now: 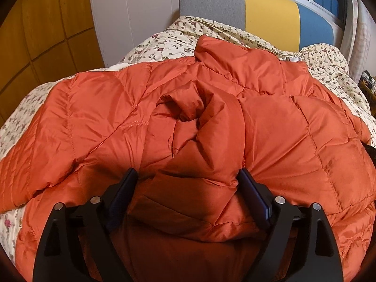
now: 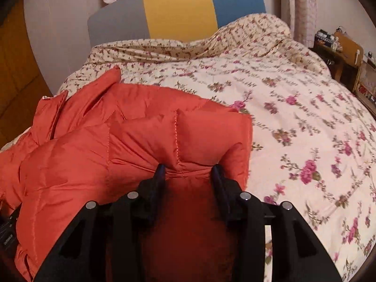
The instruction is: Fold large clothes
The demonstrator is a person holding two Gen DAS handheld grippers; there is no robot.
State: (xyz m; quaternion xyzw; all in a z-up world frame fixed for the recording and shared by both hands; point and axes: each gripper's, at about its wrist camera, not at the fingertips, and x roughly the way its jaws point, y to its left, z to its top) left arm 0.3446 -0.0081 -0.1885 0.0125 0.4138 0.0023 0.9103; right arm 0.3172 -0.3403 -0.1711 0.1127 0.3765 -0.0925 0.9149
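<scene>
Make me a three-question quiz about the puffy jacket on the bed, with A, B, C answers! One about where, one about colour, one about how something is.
1. Where does the jacket lie?
A. on the flowered bedspread
B. on a chair
C. on the floor

2. How many colours has the headboard?
A. one
B. three
C. five

3. How does the jacket look?
A. hung up
B. rolled tight
C. bunched and part-folded

Answers:
1 A, flowered cloth shows all round it.
2 B, grey, yellow and blue panels.
3 C, its folds pile up in the left wrist view.
</scene>
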